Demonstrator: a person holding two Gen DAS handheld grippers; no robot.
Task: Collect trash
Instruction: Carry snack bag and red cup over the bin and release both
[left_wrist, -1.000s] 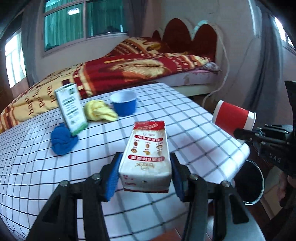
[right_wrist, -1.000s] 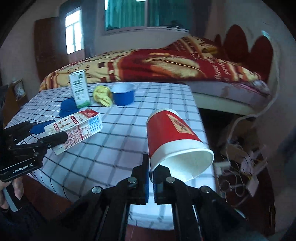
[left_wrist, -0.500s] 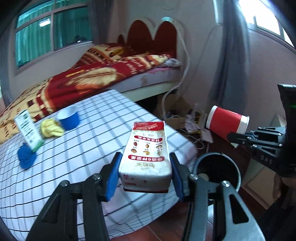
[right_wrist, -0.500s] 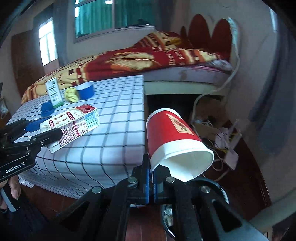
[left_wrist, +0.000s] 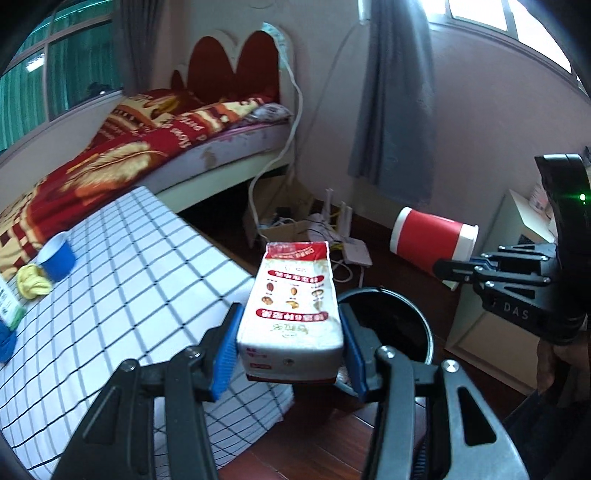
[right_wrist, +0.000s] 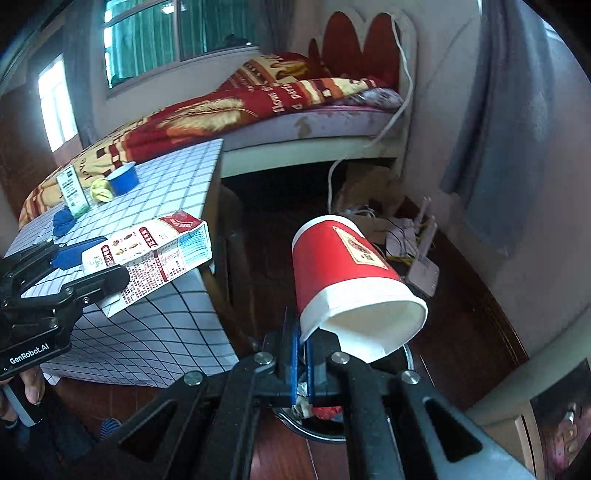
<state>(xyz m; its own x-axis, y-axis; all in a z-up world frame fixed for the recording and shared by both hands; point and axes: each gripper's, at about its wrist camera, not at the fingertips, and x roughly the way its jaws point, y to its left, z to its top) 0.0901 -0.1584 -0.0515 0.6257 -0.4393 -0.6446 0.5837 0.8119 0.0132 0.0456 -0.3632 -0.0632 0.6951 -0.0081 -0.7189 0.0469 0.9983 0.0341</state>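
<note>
My left gripper is shut on a white and red milk carton, held in the air past the table's corner, just before the black trash bin on the floor. The carton also shows in the right wrist view. My right gripper is shut on the rim of a red paper cup, which lies on its side in the air above the bin. The cup shows at the right of the left wrist view. The bin holds some trash.
The checked table holds a blue cup, a yellow cloth, a blue cloth and a green carton. A bed stands behind. Cables and a router lie on the wooden floor. A white cabinet stands at right.
Both grippers have swung right, off the table and over toward the trash bin, each keeping its hold. The bin has come into fuller view below them.
</note>
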